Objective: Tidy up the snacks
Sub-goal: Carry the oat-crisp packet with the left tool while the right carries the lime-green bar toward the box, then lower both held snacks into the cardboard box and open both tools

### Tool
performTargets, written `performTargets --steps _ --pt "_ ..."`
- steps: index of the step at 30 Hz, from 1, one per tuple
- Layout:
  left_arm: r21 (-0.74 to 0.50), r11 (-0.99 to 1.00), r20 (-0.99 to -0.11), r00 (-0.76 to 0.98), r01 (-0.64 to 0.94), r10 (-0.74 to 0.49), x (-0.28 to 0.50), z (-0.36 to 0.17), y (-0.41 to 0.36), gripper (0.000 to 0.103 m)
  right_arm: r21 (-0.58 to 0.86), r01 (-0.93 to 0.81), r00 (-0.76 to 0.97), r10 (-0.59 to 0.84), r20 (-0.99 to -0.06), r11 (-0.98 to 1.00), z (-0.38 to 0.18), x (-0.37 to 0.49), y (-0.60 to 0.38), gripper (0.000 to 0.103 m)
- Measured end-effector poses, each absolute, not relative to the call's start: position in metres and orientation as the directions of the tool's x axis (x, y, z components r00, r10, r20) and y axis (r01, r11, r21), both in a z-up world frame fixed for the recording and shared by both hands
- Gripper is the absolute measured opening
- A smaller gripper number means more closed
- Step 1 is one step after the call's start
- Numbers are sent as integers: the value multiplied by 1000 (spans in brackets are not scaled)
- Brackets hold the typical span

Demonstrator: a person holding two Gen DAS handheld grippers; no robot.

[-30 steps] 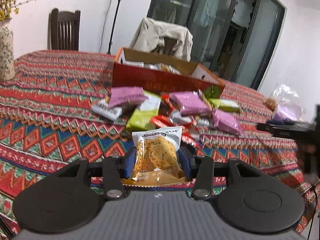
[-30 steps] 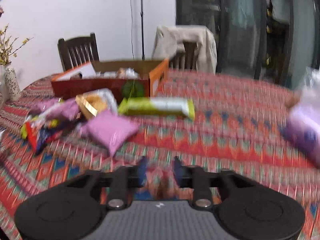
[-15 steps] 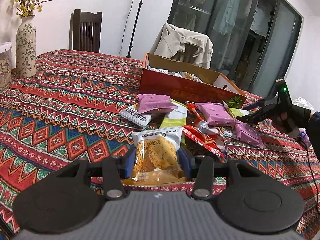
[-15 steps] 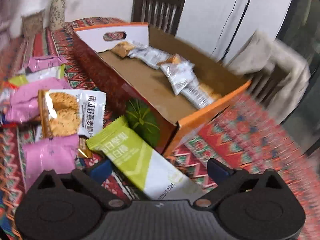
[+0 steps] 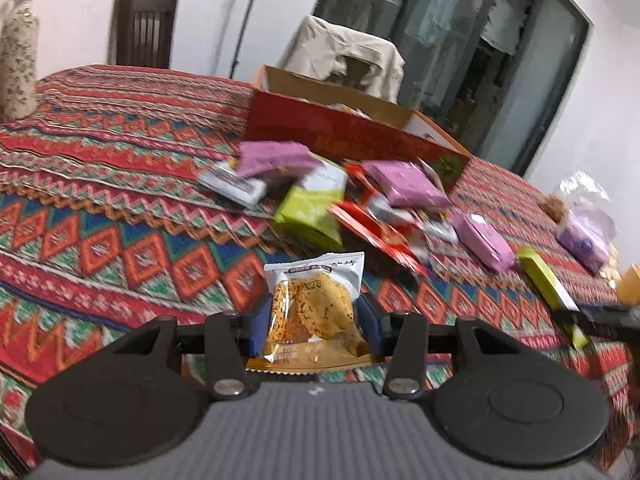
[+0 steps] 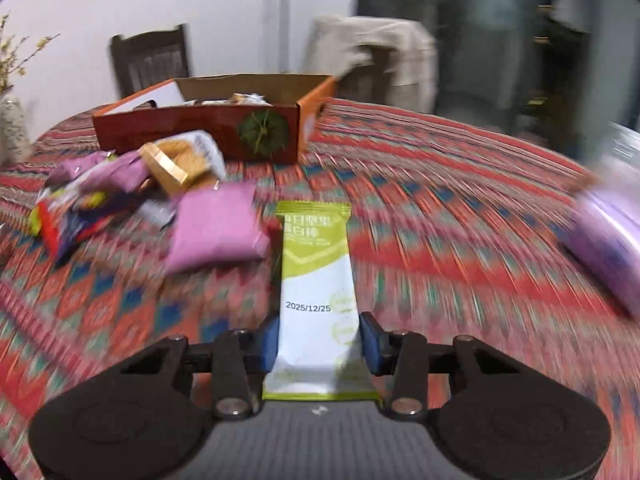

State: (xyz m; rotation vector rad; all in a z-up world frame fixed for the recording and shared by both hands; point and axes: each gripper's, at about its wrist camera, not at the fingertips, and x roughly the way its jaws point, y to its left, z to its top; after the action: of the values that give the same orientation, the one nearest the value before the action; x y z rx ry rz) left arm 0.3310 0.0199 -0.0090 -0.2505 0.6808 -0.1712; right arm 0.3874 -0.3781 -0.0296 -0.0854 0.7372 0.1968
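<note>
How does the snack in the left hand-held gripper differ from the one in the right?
The cracker packet is short and see-through, showing orange crisps; the green-and-white bar is long, narrow and opaque. The bar carries a printed date; none shows on the packet. Both are sealed and clamped between blue pads.

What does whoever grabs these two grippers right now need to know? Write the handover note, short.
Left hand-held gripper: shut on the cracker packet.
Right hand-held gripper: jaws have just been closing, now clamped on the green-and-white bar.
Cardboard box stands at the far side of the table and already holds a few packets.
Left to do: box both held snacks, then the loose pile of pink, green and red packets in front of the box.
</note>
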Motion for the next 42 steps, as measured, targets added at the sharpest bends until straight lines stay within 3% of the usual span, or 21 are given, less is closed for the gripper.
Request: performTargets --steps 3,5,11,13,14,15,16,19,27,31,35,42 --pt "-267 958 -612 750 101 -250 320 -12 11 47 14 -118 747 98 -657 993 -31 325 -361 45" --pt "-248 961 -615 746 123 -254 312 -13 6 47 71 -149 751 160 -641 986 -29 300 -351 48" --pt "-198 969 -615 751 150 -242 301 -14 -3 56 88 -159 761 179 -624 983 -32 310 -344 58" --pt "-198 969 -613 753 146 -239 301 -14 -6 56 134 -145 763 197 -616 980 -36 319 -344 70" --pt "-199 969 -614 752 149 -242 300 -14 -6 52 144 -148 767 205 -608 979 -37 321 -342 70" --pt "-205 967 -614 750 150 -247 300 -14 -7 45 129 -144 771 193 -606 981 -39 324 -338 61" --pt "-217 963 -613 746 157 -260 300 -14 -7 43 104 -138 778 173 -604 985 -41 323 -335 39" --pt "-205 963 -612 745 173 -264 294 -13 -8 41 76 -142 786 159 -597 987 -41 322 -333 34" --pt "-241 947 -502 808 212 -309 307 36 6 41 200 -227 821 298 -486 953 -4 307 -345 33" --pt "-243 937 -417 845 251 -335 358 80 20 41 174 -298 851 344 -398 938 40 335 -340 33" --pt "-227 953 -392 878 199 -276 433 108 31 41 121 -353 871 373 -319 928 83 402 -328 34" --pt "-173 981 -458 874 93 -163 572 96 29 41 138 -353 814 376 -442 925 95 576 -293 34"
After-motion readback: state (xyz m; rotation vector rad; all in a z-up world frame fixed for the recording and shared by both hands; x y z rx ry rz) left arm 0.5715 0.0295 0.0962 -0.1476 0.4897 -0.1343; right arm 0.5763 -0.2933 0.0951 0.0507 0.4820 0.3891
